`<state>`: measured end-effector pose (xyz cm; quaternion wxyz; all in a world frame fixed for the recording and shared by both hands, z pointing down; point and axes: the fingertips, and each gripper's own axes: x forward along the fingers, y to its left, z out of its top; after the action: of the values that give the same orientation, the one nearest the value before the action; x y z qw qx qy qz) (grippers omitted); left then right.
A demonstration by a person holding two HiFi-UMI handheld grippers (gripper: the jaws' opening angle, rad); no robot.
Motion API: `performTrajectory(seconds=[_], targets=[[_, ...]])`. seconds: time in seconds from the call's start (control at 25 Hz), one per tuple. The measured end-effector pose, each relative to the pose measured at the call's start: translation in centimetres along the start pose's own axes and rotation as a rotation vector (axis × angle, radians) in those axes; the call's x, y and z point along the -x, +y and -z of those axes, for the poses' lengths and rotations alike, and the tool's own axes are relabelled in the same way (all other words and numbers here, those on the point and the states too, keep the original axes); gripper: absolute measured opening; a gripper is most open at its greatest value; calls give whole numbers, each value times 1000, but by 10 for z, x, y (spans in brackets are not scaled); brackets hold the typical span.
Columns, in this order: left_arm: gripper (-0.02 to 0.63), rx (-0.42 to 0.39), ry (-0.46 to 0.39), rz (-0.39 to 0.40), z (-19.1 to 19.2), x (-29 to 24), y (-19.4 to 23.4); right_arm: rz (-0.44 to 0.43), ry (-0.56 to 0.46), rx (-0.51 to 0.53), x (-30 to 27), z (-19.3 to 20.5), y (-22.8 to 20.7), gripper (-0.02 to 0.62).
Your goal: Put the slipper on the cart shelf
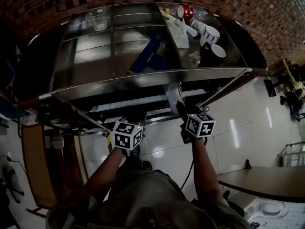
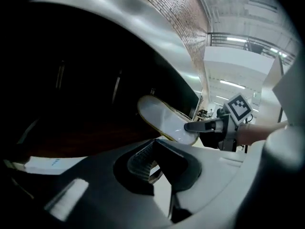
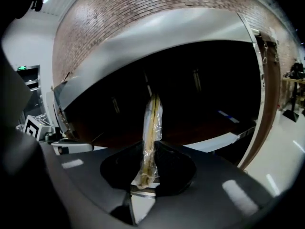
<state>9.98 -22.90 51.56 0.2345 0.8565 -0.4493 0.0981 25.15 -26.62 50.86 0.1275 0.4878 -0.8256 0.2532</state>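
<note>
Holding the slipper (image 3: 151, 128) clamped edge-on in my right tool (image 3: 144, 178), long axis pointing straight into the dark cart shelf (image 3: 205, 109) ahead; left tool (image 2: 155, 168) slightly apart, empty.

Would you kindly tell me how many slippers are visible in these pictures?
1. The plastic-wrapped slipper is clamped edge-on in the right gripper, held in front of the cart's dark lower shelf. Others may be hidden in that dark shelf space.

Your right hand-held gripper (image 2: 191, 126) pinches the pale slipper (image 2: 162, 119) before the dark cart shelf (image 2: 71, 99); your left hand-held gripper (image 2: 153, 151) holds nothing.
</note>
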Motion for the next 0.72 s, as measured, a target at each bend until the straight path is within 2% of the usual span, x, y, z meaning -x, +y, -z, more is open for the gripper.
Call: performTrajectory(seconds=[0.28,0.56,0.72], targets=[[8,-17,48,130,-10,-48,1,161,0,-46,-44,-13,-39,58],[8,-6,67,180,-21,-67,-5,194,16,-71,-71,-21,-62,63],[8,-19,77,159,-23,-71,-5,197,4,-58,-79,-24,-73,80]])
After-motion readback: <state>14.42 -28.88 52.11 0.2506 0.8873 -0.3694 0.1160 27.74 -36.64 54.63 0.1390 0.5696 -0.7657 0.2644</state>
